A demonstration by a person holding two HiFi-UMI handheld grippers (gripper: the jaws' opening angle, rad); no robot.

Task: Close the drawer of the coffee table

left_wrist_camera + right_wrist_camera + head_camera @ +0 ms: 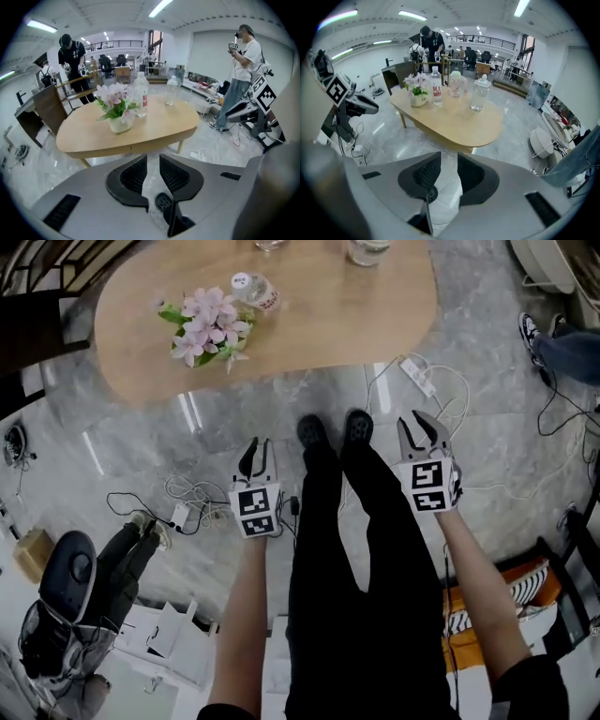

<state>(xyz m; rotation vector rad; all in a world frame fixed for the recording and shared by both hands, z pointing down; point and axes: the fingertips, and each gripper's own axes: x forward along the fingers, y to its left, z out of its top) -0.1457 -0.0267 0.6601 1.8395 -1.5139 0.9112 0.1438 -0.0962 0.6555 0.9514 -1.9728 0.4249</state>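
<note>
Although the table [328, 320] stands just ahead, both grippers hang over the grey floor [150, 442] short of its near edge, well apart from it and touching nothing. The left gripper [258, 448] has its jaws a narrow gap apart, with only floor showing between the ribbed pads. The right gripper [412, 423] stands a little wider, also with nothing between its jaws. Each points down and toward the table with its marker cube [255, 512] facing up, and the person's black-clad legs and shoes [312, 431] stand between the two. The table's near side runs smooth and flush in the head view and in both gripper views, with one thin upright seam showing in the left gripper view. I cannot tell from any view which stretch of it is the drawer front. On the top, a pot of pink flowers [208, 326] stands toward the left end with a bottle [253, 287] upright just beside it, and two glass jars [366, 249] stand at the far edge. White cables [441, 390] and a power strip [417, 376] lie on the floor near the right gripper, with more cables by the left one.
</note>
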